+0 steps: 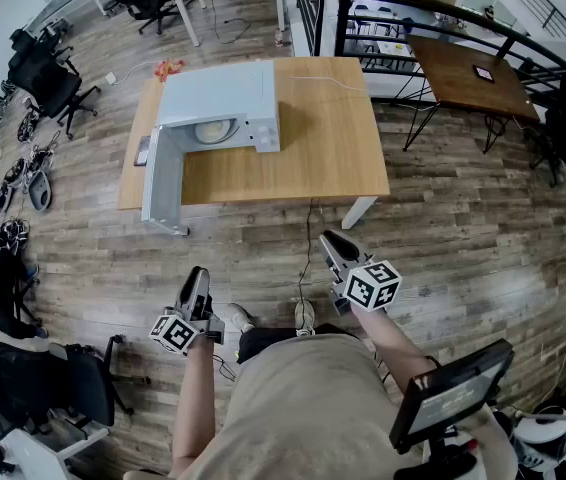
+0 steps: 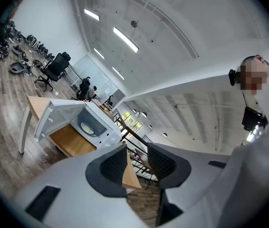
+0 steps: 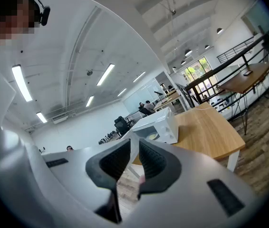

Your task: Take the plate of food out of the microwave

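**Open-plan office: microwave stands open on a wood table, both grippers well short of it**

We are in a big open-plan office w/ a grey-brown plank floor [image 1: 463,238]. A light wood table [image 1: 333,138] sits at 12 o'clock in the head view, well apart from us. On its left half stands a white microwave [image 1: 218,98]. Its door [image 1: 160,183] is swung fully open and reaches past the table's front edge toward 7 o'clock. Inside the cavity we see the plate [image 1: 213,130], pale and round; the food on it is too small to make out. Nothing touches the plate or the oven.

The left gripper [image 1: 195,283] is low in the head view at approx. 7 o'clock, pointing toward the table. In its own view the jaws stand wide apart w/ nothing between them, and the microwave shows beyond them at 10 o'clock.

The right gripper [image 1: 331,240] is at approx. 5 o'clock, a bit nearer the table. Its own view shows the jaws drawn almost together, w/ only a thin slit left, and empty. The microwave & plate sit just above the jaws at 12 o'clock.

Each gripper carries a cube [image 1: 373,286] w/ square black-and-white markers. Black office chairs [image 1: 53,83] stand along the left side at 10 o'clock. A dark-topped table [image 1: 468,78] stands by a black railing [image 1: 443,13] at 2 o'clock.
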Motion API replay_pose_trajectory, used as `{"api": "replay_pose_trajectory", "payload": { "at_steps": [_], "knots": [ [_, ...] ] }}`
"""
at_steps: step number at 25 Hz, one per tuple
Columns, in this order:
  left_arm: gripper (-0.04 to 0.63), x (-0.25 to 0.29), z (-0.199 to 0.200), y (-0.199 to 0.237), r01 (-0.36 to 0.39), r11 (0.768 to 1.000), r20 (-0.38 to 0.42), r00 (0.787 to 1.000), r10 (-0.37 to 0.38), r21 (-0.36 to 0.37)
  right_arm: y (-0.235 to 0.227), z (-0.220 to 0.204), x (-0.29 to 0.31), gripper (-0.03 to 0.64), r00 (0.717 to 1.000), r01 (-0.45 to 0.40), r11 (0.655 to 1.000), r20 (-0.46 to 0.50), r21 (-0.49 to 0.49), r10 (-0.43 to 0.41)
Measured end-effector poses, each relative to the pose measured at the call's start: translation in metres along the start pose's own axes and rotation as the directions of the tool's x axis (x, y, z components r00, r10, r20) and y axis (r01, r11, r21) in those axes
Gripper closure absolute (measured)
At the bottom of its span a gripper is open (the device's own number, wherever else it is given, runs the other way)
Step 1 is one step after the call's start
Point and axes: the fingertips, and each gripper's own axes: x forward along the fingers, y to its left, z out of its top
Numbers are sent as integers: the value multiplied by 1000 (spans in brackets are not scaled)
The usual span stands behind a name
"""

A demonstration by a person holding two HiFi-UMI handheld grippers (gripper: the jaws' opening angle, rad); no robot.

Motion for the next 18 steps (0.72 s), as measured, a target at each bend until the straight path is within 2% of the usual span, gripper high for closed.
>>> {"api": "replay_pose_trajectory", "payload": {
  "at_steps": [8,18],
  "knots": [
    [457,-3,7,8,-32,999,22,999,32,-7,20,9,18,541,992,-127,992,18,27,126],
    [457,8,22,26,-54,998,13,998,54,-12,35,-2,59,540,983,-182,981,-11,60,183]
  ]
}}
